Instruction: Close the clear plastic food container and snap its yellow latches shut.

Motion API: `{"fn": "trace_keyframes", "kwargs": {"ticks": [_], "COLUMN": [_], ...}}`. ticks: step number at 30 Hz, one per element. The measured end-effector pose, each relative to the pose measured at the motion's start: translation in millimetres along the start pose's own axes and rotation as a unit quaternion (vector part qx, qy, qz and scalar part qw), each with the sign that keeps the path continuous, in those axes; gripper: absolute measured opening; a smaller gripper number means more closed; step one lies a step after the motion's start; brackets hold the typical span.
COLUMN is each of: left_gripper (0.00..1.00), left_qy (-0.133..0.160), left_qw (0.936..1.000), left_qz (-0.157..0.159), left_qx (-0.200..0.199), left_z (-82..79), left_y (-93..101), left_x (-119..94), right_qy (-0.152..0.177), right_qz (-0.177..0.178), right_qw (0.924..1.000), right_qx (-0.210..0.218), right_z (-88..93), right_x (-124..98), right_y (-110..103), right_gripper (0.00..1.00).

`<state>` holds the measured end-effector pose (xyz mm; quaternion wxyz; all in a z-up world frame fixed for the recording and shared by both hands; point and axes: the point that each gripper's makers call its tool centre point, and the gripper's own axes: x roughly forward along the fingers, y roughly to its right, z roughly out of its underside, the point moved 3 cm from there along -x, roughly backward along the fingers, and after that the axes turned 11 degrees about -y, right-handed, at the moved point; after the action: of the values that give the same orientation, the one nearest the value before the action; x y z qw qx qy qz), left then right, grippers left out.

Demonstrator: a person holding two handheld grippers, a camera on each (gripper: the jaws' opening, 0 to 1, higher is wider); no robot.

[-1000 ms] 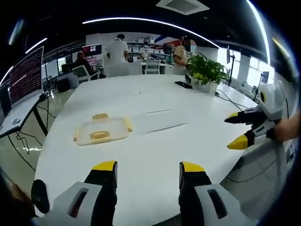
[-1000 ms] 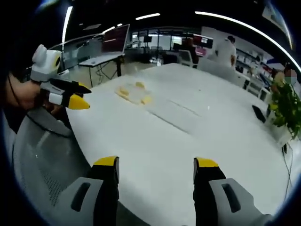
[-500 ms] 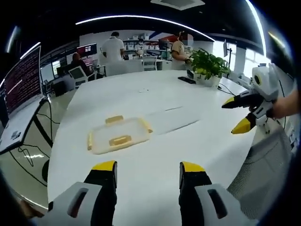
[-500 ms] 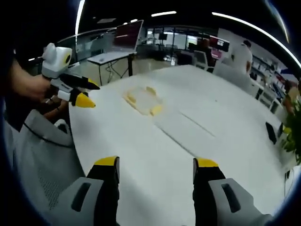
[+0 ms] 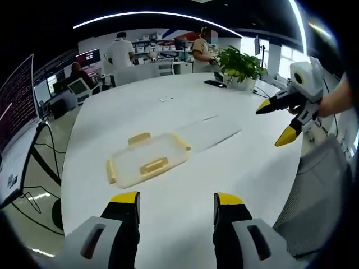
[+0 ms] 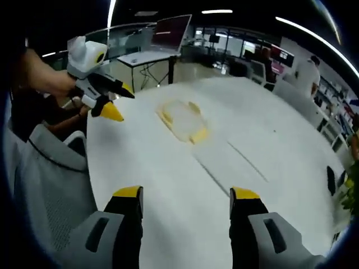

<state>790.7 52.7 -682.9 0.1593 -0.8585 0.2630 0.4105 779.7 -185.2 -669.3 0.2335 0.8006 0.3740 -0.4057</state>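
**Both tongs over the counter, container closer than before**

From my left tongs (image 5: 175,202) I see the container (image 5: 147,160) lying flat on the white counter (image 5: 185,112), ahead and a little left of the jaws, its lid on and yellow latches (image 5: 153,165) at its edges. It sits larger and nearer in the left gripper view than half a second ago, and the whole scene has swung, so I read that as my hand moving and not the container. My left jaws stand apart, holding nothing.

My right tongs (image 5: 279,121) come in from the right, raised above the counter edge, their yellow tips spread and bare, higher in view than before.

In the right gripper view the container (image 6: 183,119) lies well ahead, and the left tongs (image 6: 116,103) hover near its left side.

A potted plant (image 5: 240,65) stands at the far end. A screen (image 5: 15,100) of red text at left is too small for me to read.
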Motion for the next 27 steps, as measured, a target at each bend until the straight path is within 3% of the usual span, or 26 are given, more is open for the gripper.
{"fn": "trace_keyframes", "kwargs": {"ticks": [4,8,14,22,27], "left_gripper": [0.46,0.46,0.46,0.47,0.47], "left_qy": [-0.007,-0.008,-0.003,0.0,-0.001], "left_qw": [0.9999,0.9998,0.9986,0.9936,0.9892], "left_qz": [0.007,0.012,0.013,0.036,0.044], "left_qx": [0.004,0.017,0.05,0.107,0.14], "left_z": [-3.0,-9.7,-24.4,-53.2,-67.0], "left_y": [-10.5,-19.8,-37.6,-58.9,-69.3], "left_x": [3.2,5.8,6.1,-0.7,-0.4], "right_qy": [-0.014,-0.022,-0.017,0.006,0.004], "right_qz": [-0.03,-0.036,-0.045,-0.061,-0.067], "right_qw": [0.9994,0.9983,0.9954,0.9906,0.9866], "right_qx": [-0.013,-0.041,-0.083,-0.123,-0.149], "right_z": [-6.9,-17.6,-46.7,-101.3,-119.5], "right_x": [11.0,19.1,21.3,20.8,32.2], "right_y": [-3.8,-4.5,-1.1,11.9,17.8], "right_gripper": [0.61,0.6,0.59,0.58,0.58]}}
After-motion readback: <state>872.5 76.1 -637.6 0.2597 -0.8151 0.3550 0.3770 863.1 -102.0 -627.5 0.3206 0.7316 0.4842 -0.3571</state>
